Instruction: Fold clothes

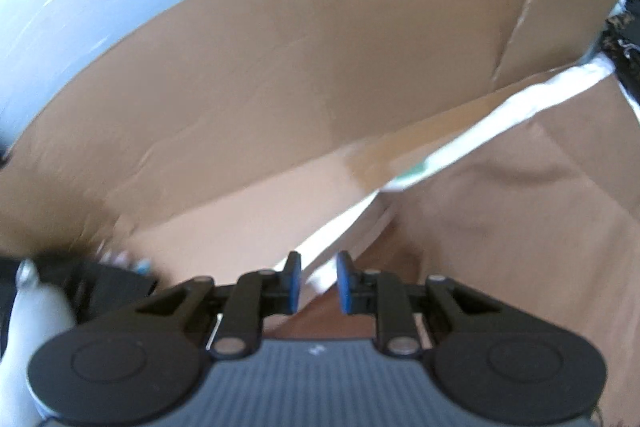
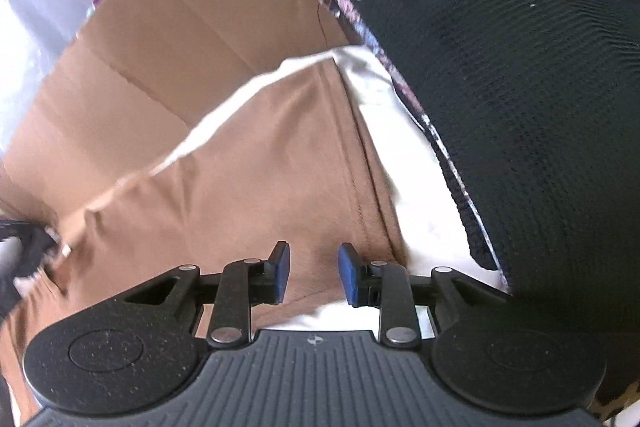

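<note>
right tongs (image 2: 311, 273) slightly apart, empty, just over brown garment (image 2: 256, 163) on white surface (image 2: 420, 195) | left tongs (image 1: 318, 281) also parted, holding nothing | risk: pads snag one layer, fold skews; black knit (image 2: 520, 107) crowds edge | cardboard box (image 1: 280, 67) open, contents hidden

The left gripper (image 1: 318, 281) hangs with jaws slightly apart, nothing between them, above the near edge of a brown cloth (image 1: 520, 195). A cardboard box (image 1: 304, 59) stands beyond, blurred.
</note>
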`<action>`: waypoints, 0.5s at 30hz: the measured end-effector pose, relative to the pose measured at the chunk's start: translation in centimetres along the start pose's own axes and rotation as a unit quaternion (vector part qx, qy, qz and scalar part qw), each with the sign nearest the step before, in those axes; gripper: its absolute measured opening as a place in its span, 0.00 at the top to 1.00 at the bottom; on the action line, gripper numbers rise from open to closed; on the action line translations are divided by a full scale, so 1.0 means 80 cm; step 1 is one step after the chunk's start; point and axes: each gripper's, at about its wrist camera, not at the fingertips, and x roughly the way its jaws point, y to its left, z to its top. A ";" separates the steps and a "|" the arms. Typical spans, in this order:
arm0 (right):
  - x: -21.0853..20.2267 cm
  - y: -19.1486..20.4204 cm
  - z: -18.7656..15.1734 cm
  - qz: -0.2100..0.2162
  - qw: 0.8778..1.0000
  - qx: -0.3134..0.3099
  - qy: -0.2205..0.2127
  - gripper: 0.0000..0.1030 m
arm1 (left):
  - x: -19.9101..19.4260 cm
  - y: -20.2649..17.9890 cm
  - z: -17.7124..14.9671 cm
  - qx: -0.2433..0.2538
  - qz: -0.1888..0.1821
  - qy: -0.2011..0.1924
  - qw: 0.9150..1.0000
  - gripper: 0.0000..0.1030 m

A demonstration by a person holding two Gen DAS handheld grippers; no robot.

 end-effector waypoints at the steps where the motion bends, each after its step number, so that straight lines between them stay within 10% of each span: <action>1: 0.007 0.002 0.000 -0.006 1.000 -0.009 0.007 0.72 | -0.005 0.010 -0.010 -0.008 0.003 0.004 1.000 0.80; 15: -0.033 0.001 0.003 -0.075 0.986 -0.115 0.092 0.71 | -0.090 0.144 -0.185 -0.129 0.077 0.043 0.988 0.79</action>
